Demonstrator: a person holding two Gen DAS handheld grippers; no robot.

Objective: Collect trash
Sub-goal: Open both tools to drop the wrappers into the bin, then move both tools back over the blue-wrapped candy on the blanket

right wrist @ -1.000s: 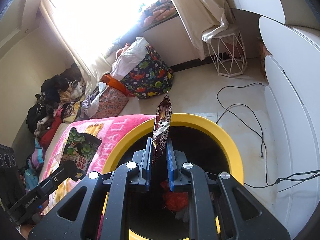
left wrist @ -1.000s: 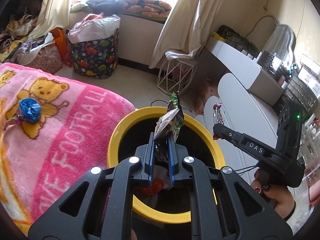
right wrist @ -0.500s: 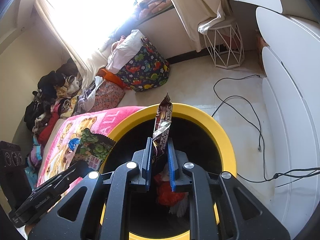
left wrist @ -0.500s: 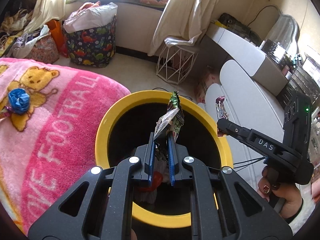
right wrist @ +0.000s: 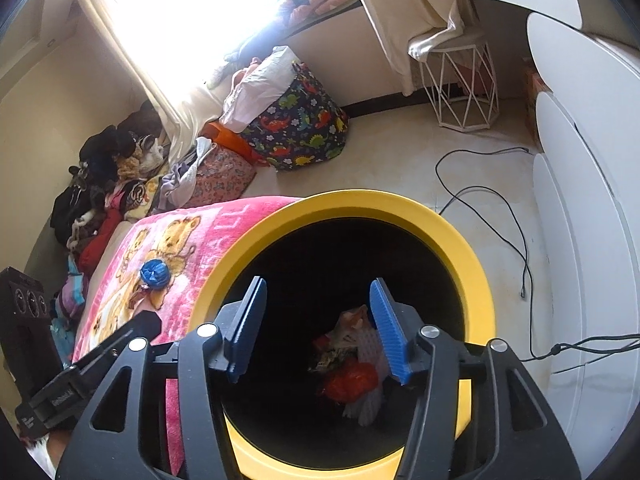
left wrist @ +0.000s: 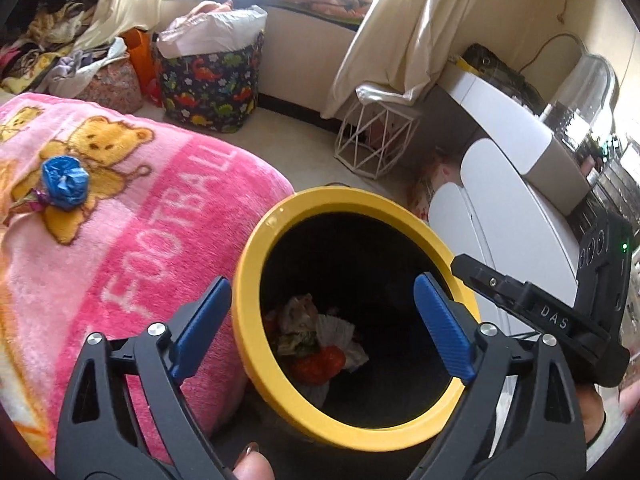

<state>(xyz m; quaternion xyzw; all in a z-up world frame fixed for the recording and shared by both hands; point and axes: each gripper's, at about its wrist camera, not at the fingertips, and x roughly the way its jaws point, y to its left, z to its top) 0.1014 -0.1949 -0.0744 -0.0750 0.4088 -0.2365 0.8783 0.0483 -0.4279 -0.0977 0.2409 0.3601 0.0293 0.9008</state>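
Observation:
A black bin with a yellow rim (left wrist: 352, 196) stands beside the bed, seen from above in both wrist views (right wrist: 400, 200). At its bottom lies a pile of trash (left wrist: 316, 344) (right wrist: 348, 368) with wrappers, paper and something red. My left gripper (left wrist: 320, 284) hangs over the bin mouth, jaws opening wide, nothing between them. My right gripper (right wrist: 318, 284) is over the same opening, jaws opening about halfway, also empty. A crumpled blue ball (left wrist: 64, 182) (right wrist: 155, 273) lies on the pink bear blanket (left wrist: 132, 240), a small purple wrapper (left wrist: 38, 200) beside it.
A dinosaur-print basket (left wrist: 208, 88) full of laundry and a white wire stool (left wrist: 376, 140) stand by the window wall. White cabinets (right wrist: 580, 240) run along the right. A black cable (right wrist: 500, 200) lies on the floor. Clothes are piled (right wrist: 104, 184) at the left.
Both grippers have opened. The green snack bag left the left jaws and the brown wrapper left the right jaws; neither stands above the fingers any more.

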